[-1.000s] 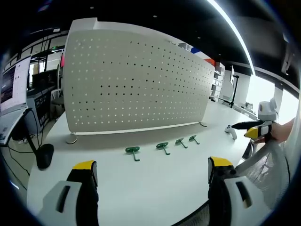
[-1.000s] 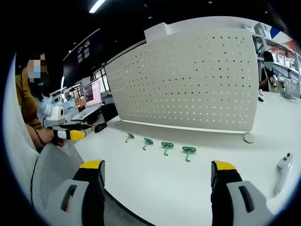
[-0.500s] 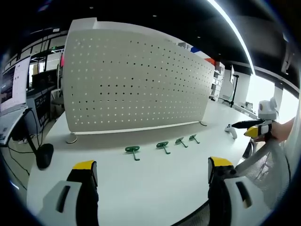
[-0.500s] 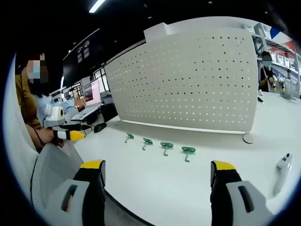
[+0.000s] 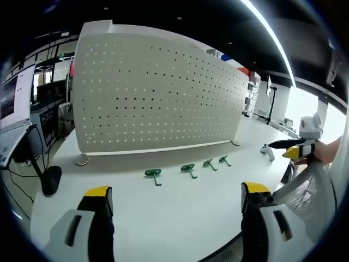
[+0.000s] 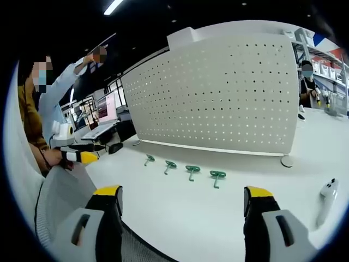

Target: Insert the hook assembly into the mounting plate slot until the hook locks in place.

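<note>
Four small green plastic hooks lie in a row on the white tabletop [image 5: 180, 213], in front of the upright white perforated metal pegboard panel [image 5: 158, 98]. In the left gripper view they are the nearest hook [image 5: 153, 174], the second hook [image 5: 188, 168], the third hook [image 5: 209, 163] and the farthest hook [image 5: 224, 160]; none touches the panel, which stands on small round feet. In the right gripper view the same row runs from [image 6: 217, 176] to [image 6: 149, 159], unchanged from a second ago.

The left gripper [image 5: 177, 204] hangs over the near table edge with its yellow-tipped jaws spread wide and nothing between them, well short of the hooks. The right gripper [image 6: 182, 204] is likewise spread wide and empty, as before. Each gripper also appears at the edge of the other's view, held by a hand.

A white handheld controller [image 6: 327, 194] lies on the table to the right. At the left of the right gripper view, a person in a light blue sleeve [image 6: 60, 93] now has an arm raised, which was lower half a second ago. A black computer mouse [image 5: 50, 179] with its cable sits near the panel's left foot.
</note>
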A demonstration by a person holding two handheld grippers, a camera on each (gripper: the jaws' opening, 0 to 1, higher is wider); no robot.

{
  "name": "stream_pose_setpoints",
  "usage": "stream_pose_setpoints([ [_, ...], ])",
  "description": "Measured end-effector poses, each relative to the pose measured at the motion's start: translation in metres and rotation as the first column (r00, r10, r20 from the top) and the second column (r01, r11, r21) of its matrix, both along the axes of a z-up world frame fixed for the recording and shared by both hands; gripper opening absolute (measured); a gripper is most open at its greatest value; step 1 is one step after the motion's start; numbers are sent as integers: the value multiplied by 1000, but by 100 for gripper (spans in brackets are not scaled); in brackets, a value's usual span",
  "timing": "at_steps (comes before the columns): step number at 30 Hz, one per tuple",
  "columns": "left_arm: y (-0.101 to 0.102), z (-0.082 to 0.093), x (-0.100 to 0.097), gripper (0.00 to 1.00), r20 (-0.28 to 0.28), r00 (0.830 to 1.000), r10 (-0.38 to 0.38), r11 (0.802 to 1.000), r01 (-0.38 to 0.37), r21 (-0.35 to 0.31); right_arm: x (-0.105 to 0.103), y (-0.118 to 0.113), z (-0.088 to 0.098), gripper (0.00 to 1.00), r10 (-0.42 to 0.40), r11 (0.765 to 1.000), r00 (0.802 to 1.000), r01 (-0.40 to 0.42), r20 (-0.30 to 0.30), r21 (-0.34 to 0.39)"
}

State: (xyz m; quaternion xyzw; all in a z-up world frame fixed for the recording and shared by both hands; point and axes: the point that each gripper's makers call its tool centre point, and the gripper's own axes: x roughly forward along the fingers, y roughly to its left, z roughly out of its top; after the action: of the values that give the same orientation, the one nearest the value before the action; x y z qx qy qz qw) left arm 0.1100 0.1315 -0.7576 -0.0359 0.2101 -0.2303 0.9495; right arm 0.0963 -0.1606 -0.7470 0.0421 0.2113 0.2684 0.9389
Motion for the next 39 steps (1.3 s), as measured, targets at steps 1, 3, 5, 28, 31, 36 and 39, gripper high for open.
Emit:
stream_pose_setpoints([
  [1,0,0,0,100,2,1000,0,1000,0,3,0,0,0,90,1,1000,1000,-1,2,-1],
  [3,0,0,0,100,0,1000,-1,1000,1,0,0,0,0,90,3,1000,1000,-3,8,-7],
  [5,0,0,0,100,-2,1000,-2,1000,2,4,0,0,0,89,4,1000,1000,-4,8,-7],
  [28,-1,-1,-1,99,-4,1000,-7,1000,7,15,0,0,4,88,7,1000,1000,-7,19,-8],
  [31,-2,-1,-1,99,-8,1000,-11,1000,11,13,1,0,5,88,8,1000,1000,-8,21,-9],
  [36,-2,-2,-2,98,-11,1000,-13,1000,13,14,2,0,8,88,6,1000,1000,-5,20,-10],
  [39,-2,-2,-1,98,-11,1000,-13,1000,13,13,2,0,9,87,8,1000,1000,-7,22,-13],
])
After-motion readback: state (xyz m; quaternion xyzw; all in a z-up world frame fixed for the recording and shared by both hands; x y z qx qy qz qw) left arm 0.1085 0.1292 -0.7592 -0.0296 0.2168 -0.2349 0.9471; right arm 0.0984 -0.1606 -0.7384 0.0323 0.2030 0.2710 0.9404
